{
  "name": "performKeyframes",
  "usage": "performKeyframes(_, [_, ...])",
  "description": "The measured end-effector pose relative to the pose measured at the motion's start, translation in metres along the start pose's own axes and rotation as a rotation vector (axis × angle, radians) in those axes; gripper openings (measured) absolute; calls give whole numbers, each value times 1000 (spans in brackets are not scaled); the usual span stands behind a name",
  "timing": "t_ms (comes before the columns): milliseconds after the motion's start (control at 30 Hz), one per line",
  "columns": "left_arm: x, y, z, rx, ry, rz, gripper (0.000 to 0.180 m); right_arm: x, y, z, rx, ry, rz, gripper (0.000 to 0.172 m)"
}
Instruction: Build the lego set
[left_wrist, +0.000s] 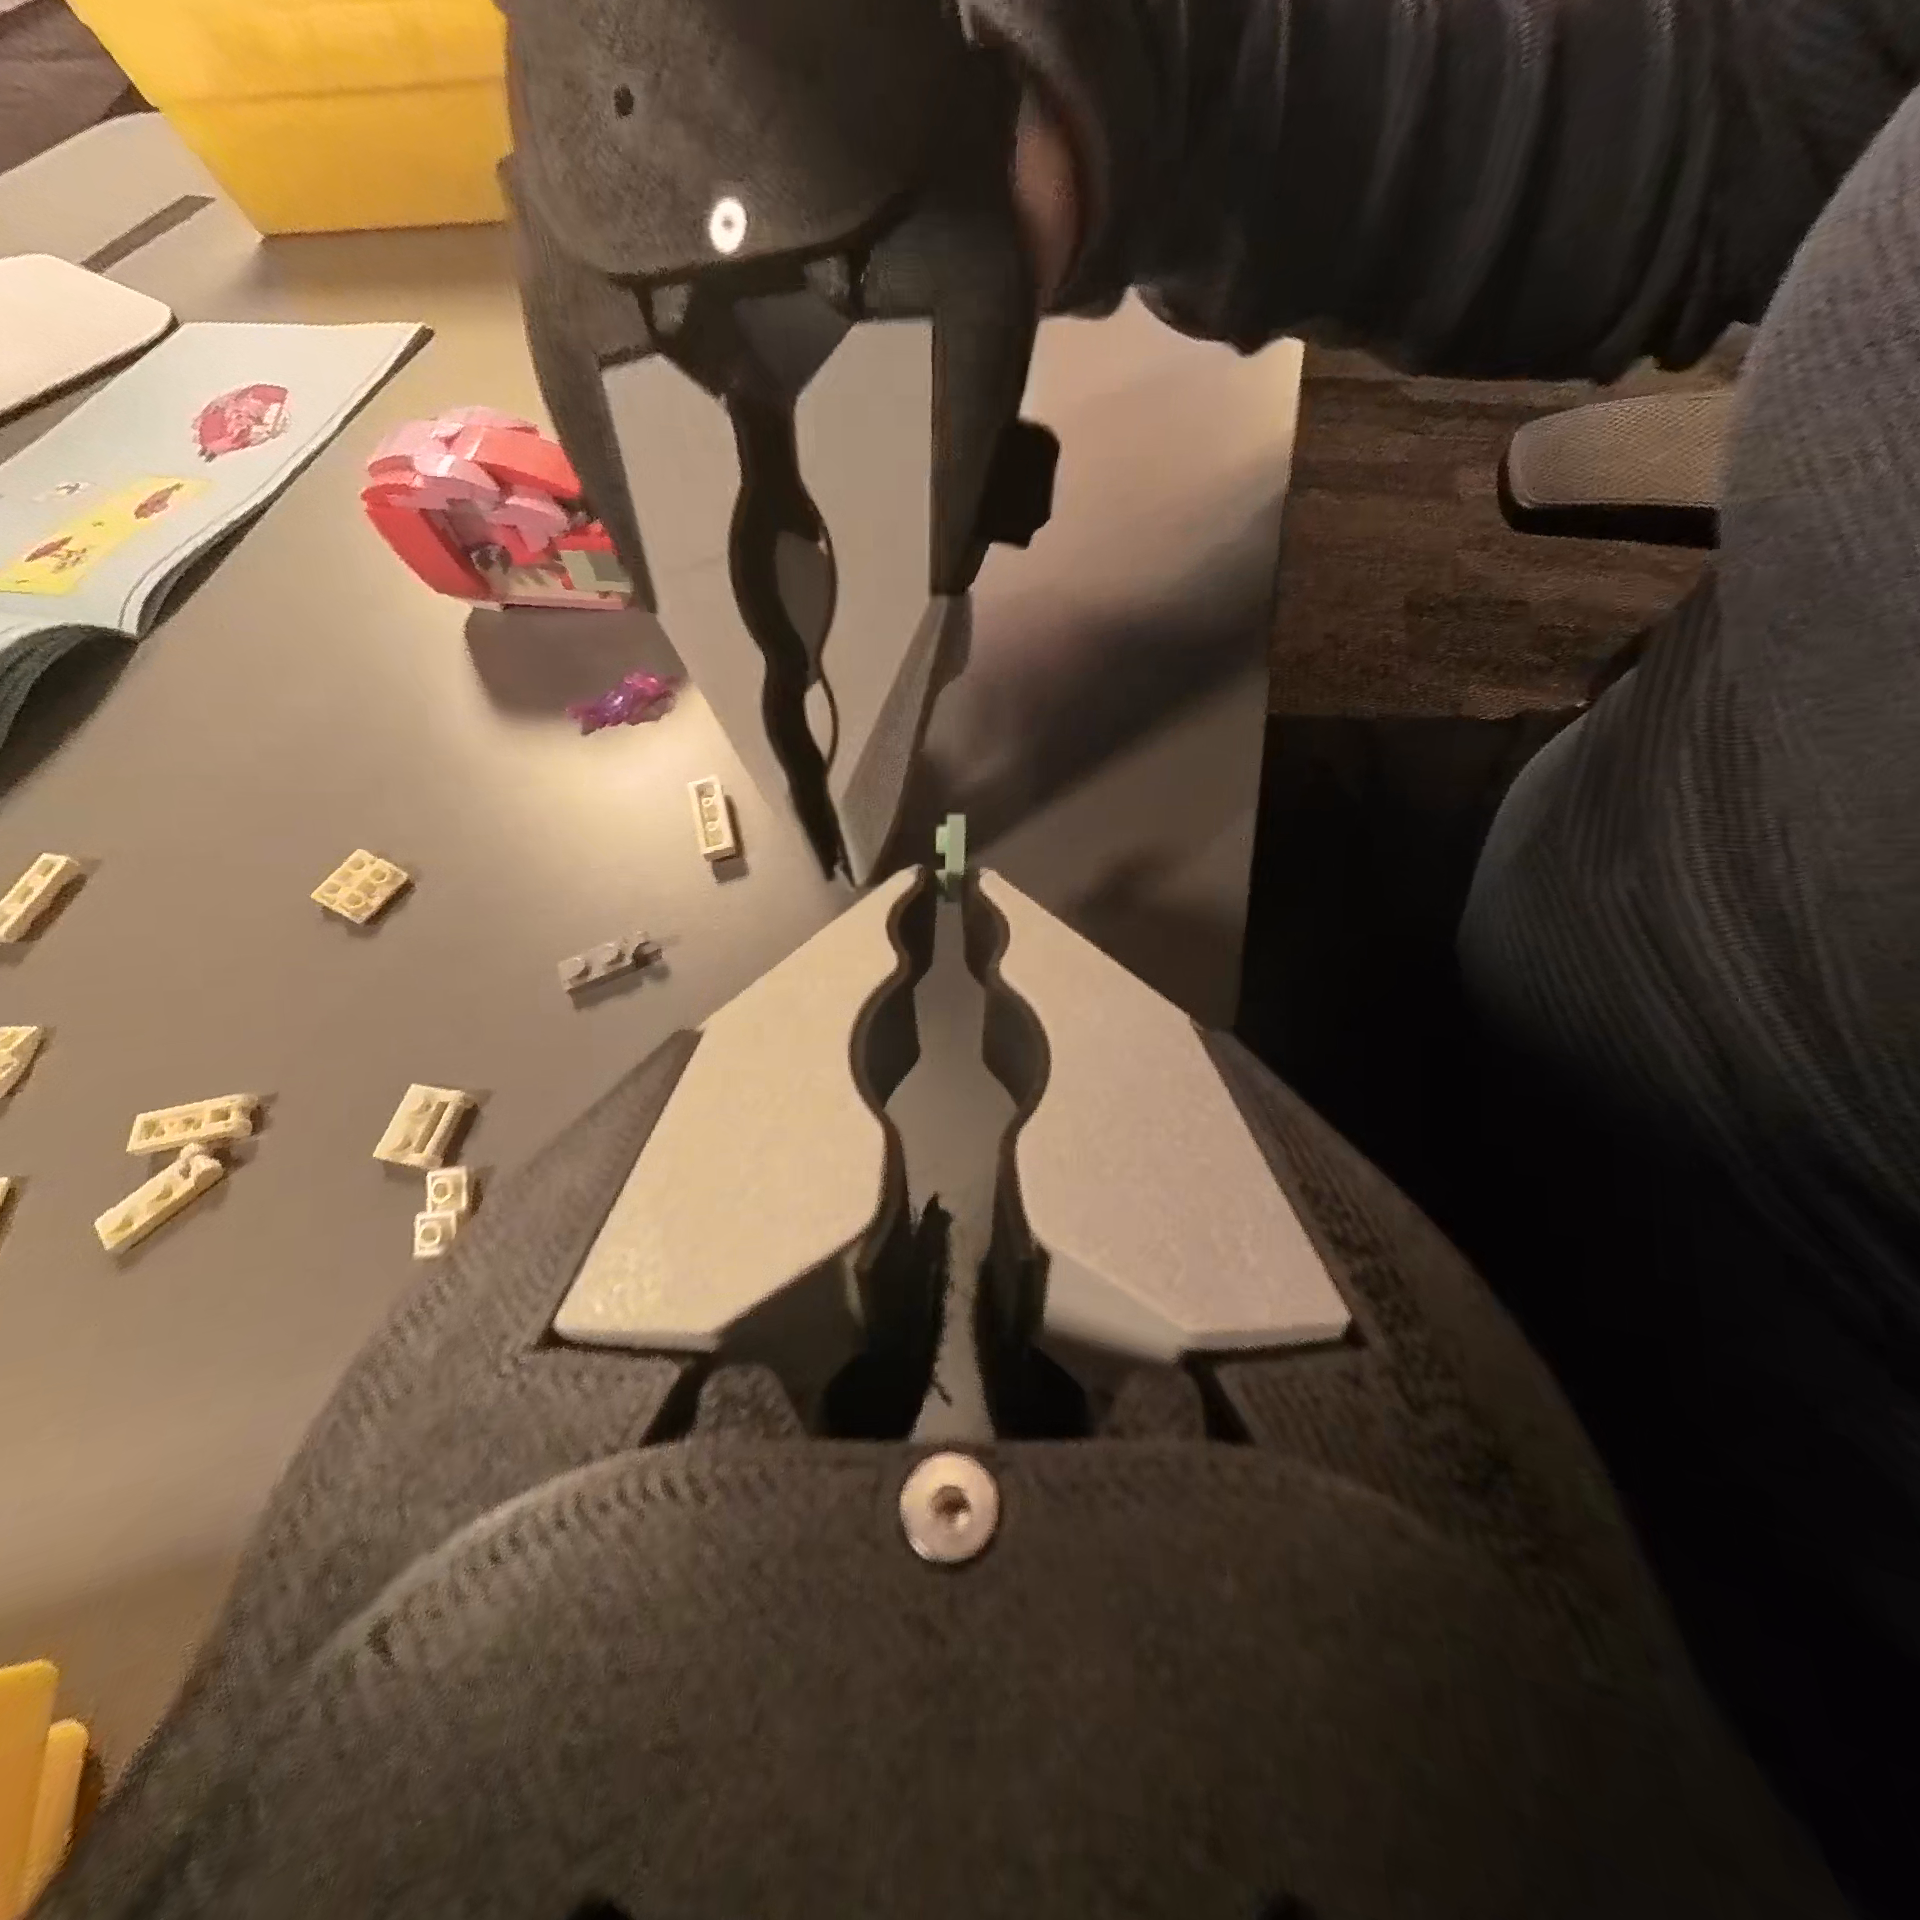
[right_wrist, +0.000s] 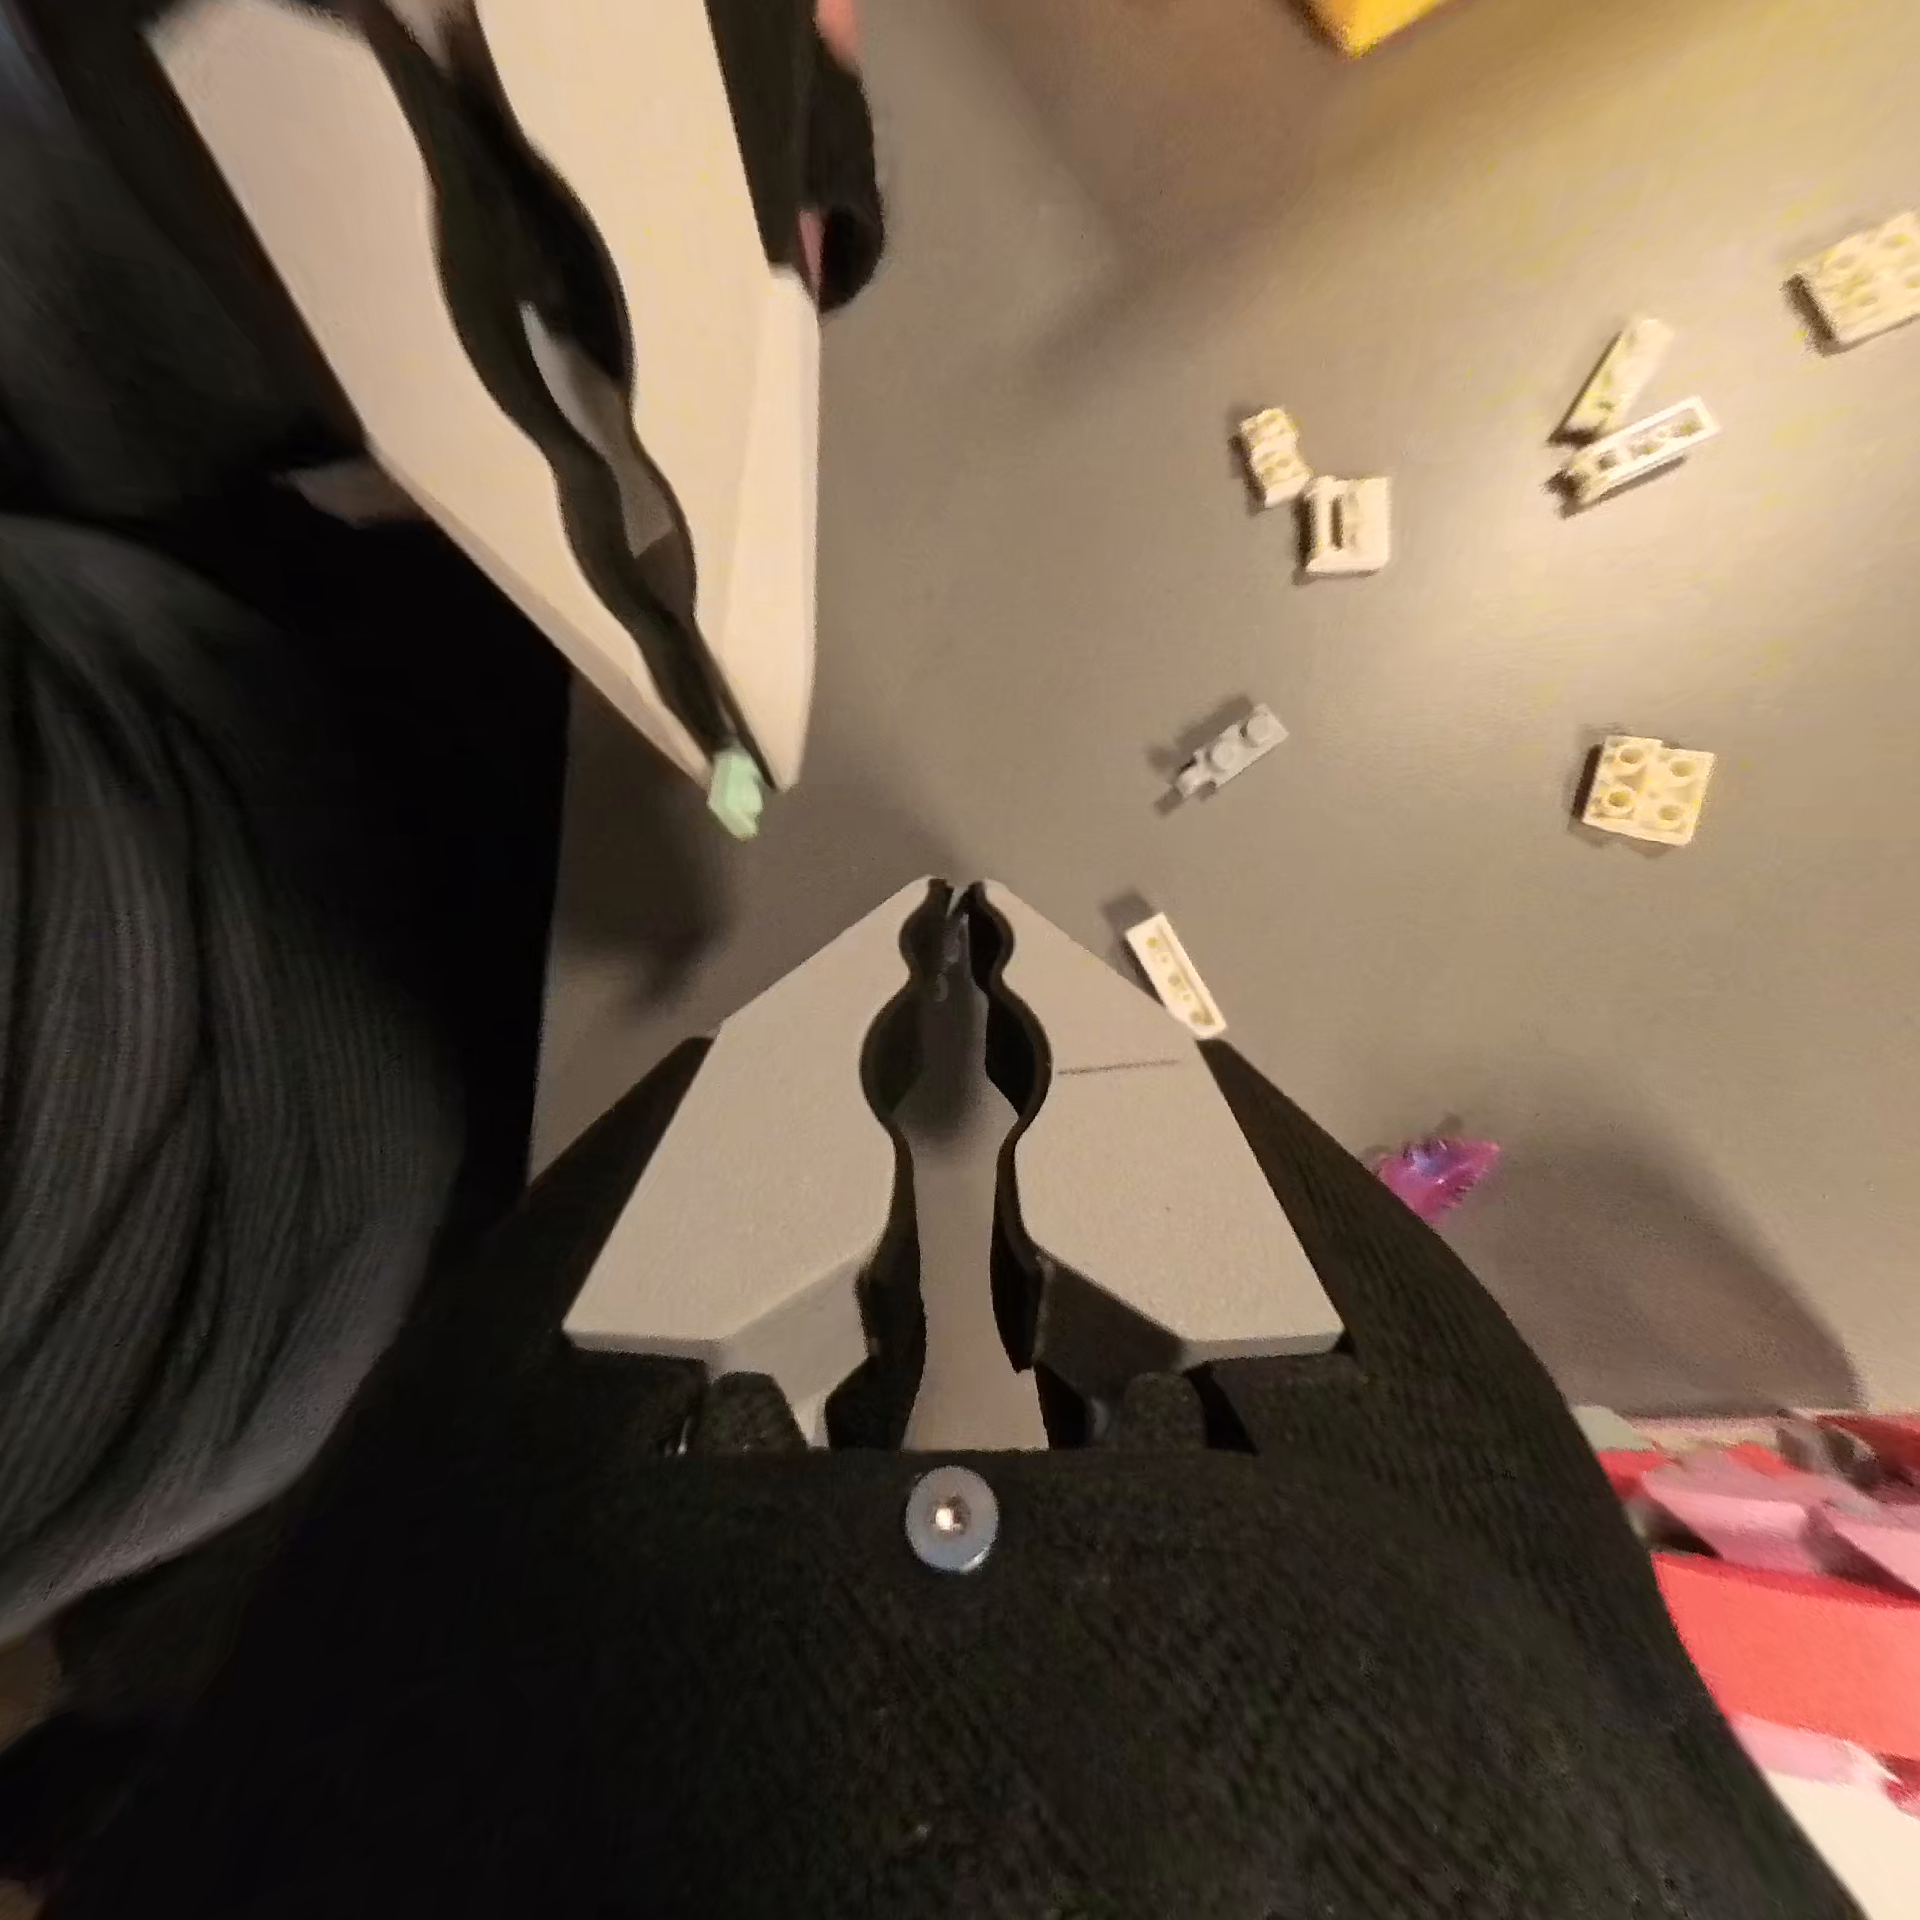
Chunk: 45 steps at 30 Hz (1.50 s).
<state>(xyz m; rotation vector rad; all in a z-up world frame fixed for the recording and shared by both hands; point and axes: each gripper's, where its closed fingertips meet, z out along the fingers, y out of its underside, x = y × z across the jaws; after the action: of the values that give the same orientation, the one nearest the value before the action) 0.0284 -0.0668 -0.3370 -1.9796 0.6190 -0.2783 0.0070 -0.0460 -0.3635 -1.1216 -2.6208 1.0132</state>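
Observation:
My left gripper (left_wrist: 948, 883) is shut on a small light green brick piece (left_wrist: 951, 847) that sticks out beyond its fingertips, held above the grey-brown table (left_wrist: 312, 810) near its edge. The right wrist view shows the same green piece (right_wrist: 738, 800) pinched at the left gripper's (right_wrist: 743, 774) tips. My right gripper (right_wrist: 958, 891) has its fingertips together. It hangs tip to tip close to the left one, and in the left wrist view the right gripper (left_wrist: 844, 873) points down beside the green piece. A cream plate (right_wrist: 1174, 975) lies just right of it.
Several cream plates (left_wrist: 358, 885) and a grey hinge plate (left_wrist: 611, 966) lie scattered on the table. A red and pink brick model (left_wrist: 488, 509), a purple piece (left_wrist: 623, 698), an open booklet (left_wrist: 125, 468) and a yellow box (left_wrist: 312, 94) sit farther back. A person's leg (left_wrist: 1714, 935) is beyond the table edge. My hands' fingertips stand some 4 centimetres from each other. It is some 5 centimetres from my right tips to the grey hinge plate (left_wrist: 611, 966).

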Motion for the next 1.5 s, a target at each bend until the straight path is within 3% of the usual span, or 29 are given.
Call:
performKeyframes(133, [-8, 4, 2, -28, -2, -115, 5, 2, -28, -12, 289, -88, 212, 3])
performKeyframes(300, [-9, -4, 1, 29, 55, -251, 5, 1, -40, -16, 484, -157, 305, 2])
performKeyframes(633, [-12, -6, -3, 65, 79, -329, 4, -9, -47, -21, 589, -192, 258, 3])
performKeyframes(1167, [-21, -9, -6, 99, 26, -351, 4, -5, -53, -26, 653, -93, 228, 2])
performKeyframes(1300, [-23, -15, -8, 146, 6, -330, 4, -8, -58, -32, 702, -64, 165, 2])
performKeyframes(1500, [-27, -30, -10, 217, -170, -54, 4, -13, -64, -48, 723, 197, -225, 2])
